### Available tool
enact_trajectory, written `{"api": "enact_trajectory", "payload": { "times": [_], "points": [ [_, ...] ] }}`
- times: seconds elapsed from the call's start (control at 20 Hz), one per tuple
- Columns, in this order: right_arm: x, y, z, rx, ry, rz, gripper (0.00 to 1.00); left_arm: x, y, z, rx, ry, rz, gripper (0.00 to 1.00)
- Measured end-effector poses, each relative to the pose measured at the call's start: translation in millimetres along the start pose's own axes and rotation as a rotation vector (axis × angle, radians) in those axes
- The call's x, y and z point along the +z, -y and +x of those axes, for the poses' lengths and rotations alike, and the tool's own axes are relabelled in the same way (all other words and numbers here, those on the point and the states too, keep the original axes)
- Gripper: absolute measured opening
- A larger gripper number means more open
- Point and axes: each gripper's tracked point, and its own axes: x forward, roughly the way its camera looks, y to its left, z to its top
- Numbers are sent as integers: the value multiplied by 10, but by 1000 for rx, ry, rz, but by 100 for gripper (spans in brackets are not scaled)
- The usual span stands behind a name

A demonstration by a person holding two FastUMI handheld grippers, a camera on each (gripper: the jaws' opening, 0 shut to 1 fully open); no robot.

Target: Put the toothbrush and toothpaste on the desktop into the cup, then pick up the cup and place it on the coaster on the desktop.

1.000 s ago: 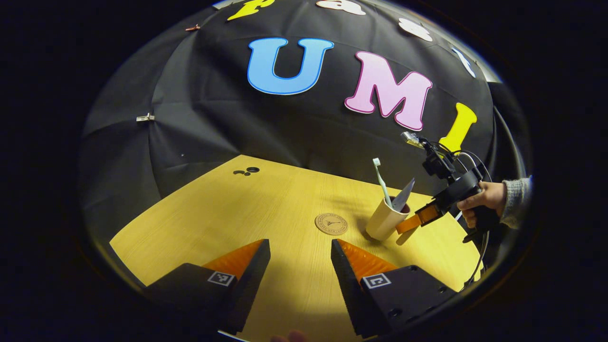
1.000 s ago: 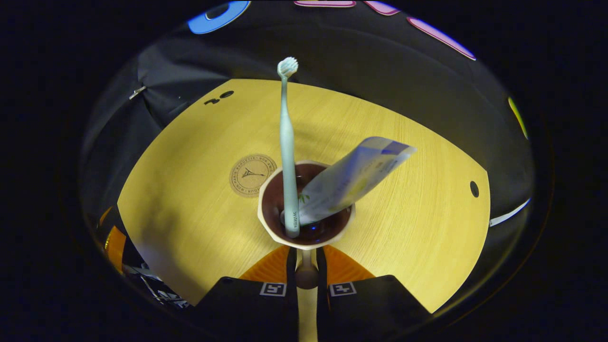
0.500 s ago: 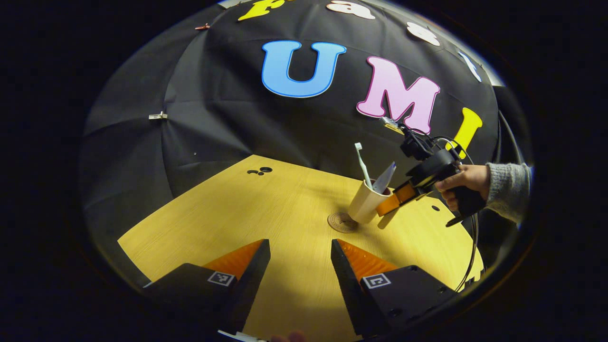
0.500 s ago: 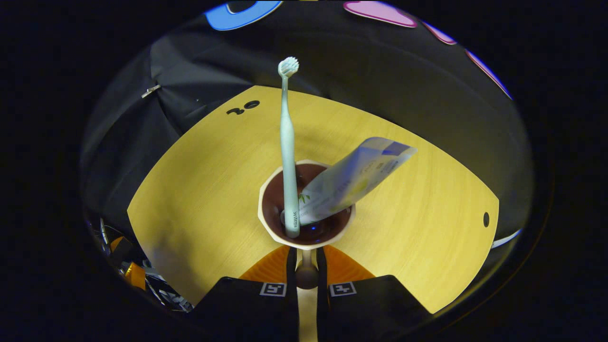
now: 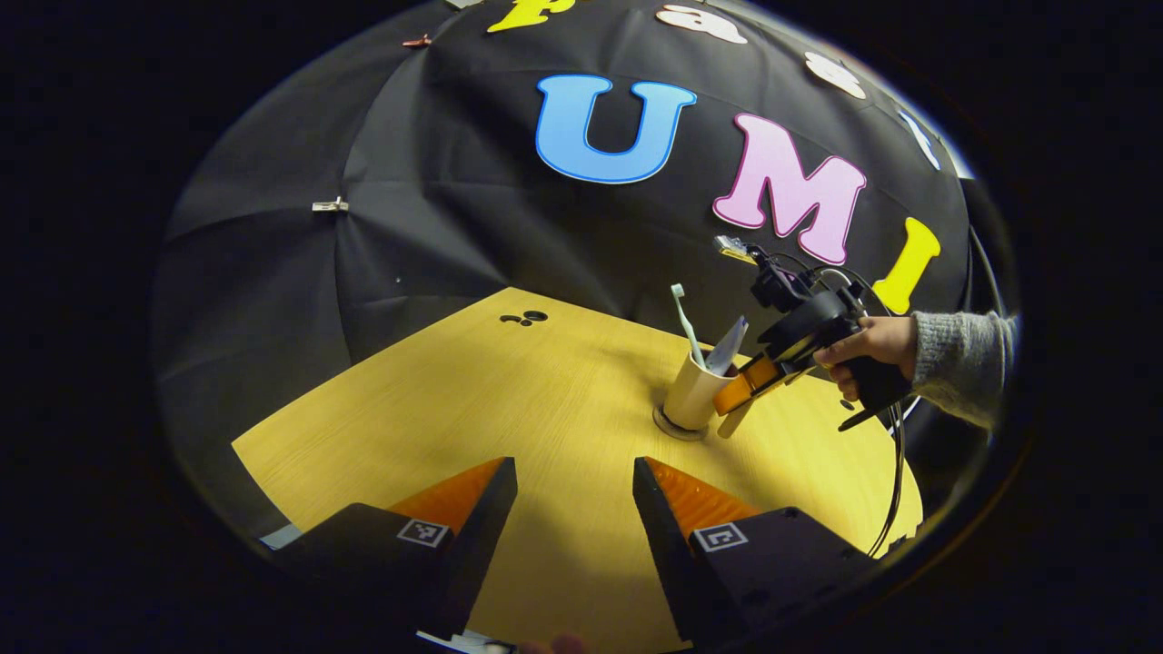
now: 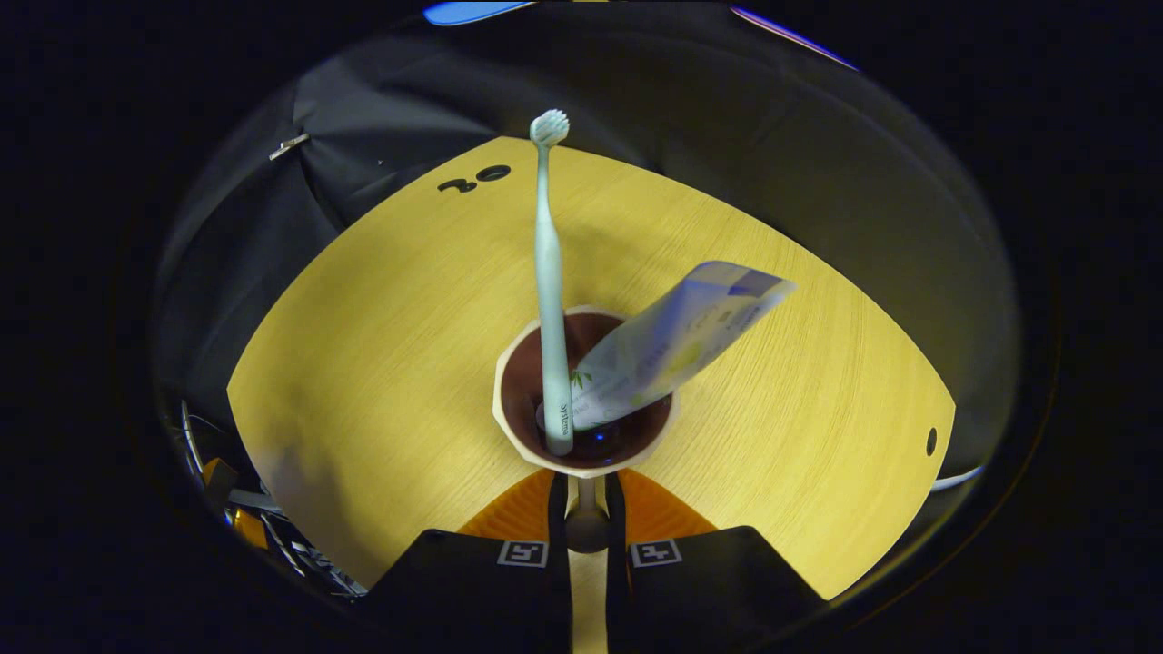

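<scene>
**Cup set down over the coaster, handle still pinched**

Yellow wood-grain desktop (image 5: 509, 409) fills the booth floor under the black cloth wall. A second ago the cream faceted cup (image 5: 688, 395) hung beside the round brown cork coaster (image 5: 670, 429); half a second ago it was above the coaster's edge. Now, in the left gripper view, the cup sits over the coaster, tilted a little, with a sliver of the disc showing under its base. Whether it rests flat I cannot tell.

The pale green toothbrush (image 6: 548, 282) stands upright inside the cup and the white crimped toothpaste tube (image 6: 677, 341) leans out to one side, so the loading step is done and placement looks nearly finished.

The right gripper (image 6: 587, 509), held by a hand in a grey knitted sleeve (image 5: 959, 368), has its fingers pressed together on the cup's thin handle (image 6: 586, 522). What seems left is to settle the cup and let go.

The left gripper (image 5: 574, 509) hovers spread and empty near the front edge of the desktop, well apart from the cup. Dark holes (image 5: 524, 318) lie toward the far corner, another hole (image 6: 930, 441) near the right edge. Nothing stands close to the cup; the tall toothbrush could tip if the release is jerky.
</scene>
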Motion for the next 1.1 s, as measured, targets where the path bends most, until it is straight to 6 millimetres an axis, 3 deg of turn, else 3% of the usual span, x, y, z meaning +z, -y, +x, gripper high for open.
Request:
{"api": "enact_trajectory", "payload": {
  "times": [0.4, 0.65, 0.7, 0.8, 0.95, 1.1],
  "points": [
    [-7, 7, -6, -5, -13, 10, 18, 7, -32, 59, 0, -8, -16, 83],
    [-5, 9, -44, -34, 11, -8, 33, 45, -28, 63, 0, -8, -11, 83],
    [20, -18, -80, -25, 25, -3, 43, 64, -28, 52, 0, -8, -9, 83],
    [31, -27, -144, -17, 36, 9, 54, 101, -19, 25, 2, -7, -6, 82],
    [44, -9, -327, -23, 88, 28, 60, 190, -6, -33, 5, -3, 0, 83],
    [126, -97, -689, 3, 210, 84, 66, 356, 68, -110, 0, 7, 11, 83]
  ]
}}
